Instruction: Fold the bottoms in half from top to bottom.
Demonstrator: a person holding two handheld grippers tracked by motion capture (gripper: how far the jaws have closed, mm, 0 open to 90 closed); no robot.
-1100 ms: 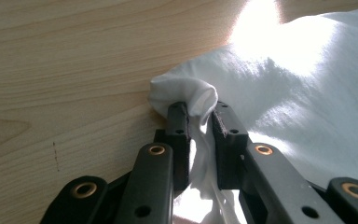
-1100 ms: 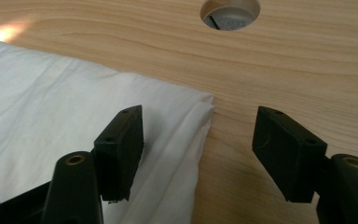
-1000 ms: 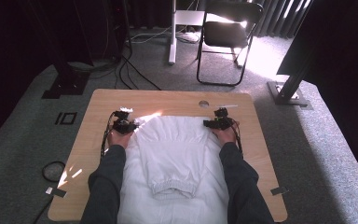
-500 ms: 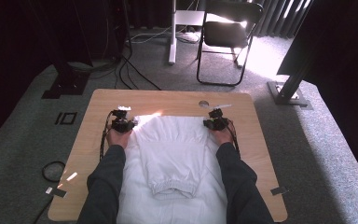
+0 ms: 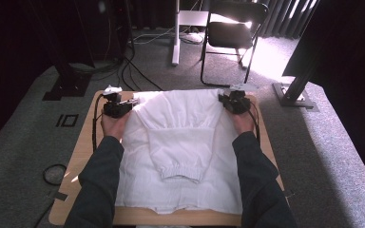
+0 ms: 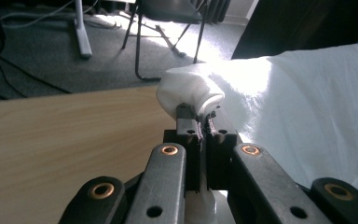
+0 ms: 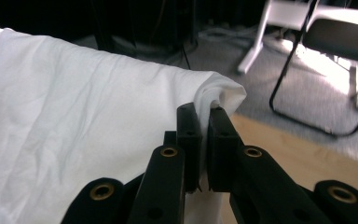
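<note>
A wooden desk point(image 5: 266, 142) stands on a grey carpet in a dark room, and a black chair point(image 5: 233, 28) stands behind it where sunlight falls on the floor. Some cables point(image 5: 138, 71) lie on the carpet near the back left of the desk. A white garment point(image 5: 180, 147) is spread over most of the desk, and a sleeve with a gathered cuff point(image 5: 180, 173) is folded across its middle. The person's arms in dark sleeves point(image 5: 100, 175) come in from the near side. The left tool point(image 5: 132, 105) is at the far left corner of the garment, and its jaws are pressed together on a bunch of the white cloth. The right tool point(image 5: 222, 99) is at the far right corner, and its jaws are clamped on the cloth there too. In the left gripper view, a small puff of cloth sticks out past the jaw tips of the left tool point(image 6: 200, 112). In the right gripper view, the cloth hangs stretched from the right tool point(image 7: 204, 114) and the far edge is lifted off the desk.
</note>
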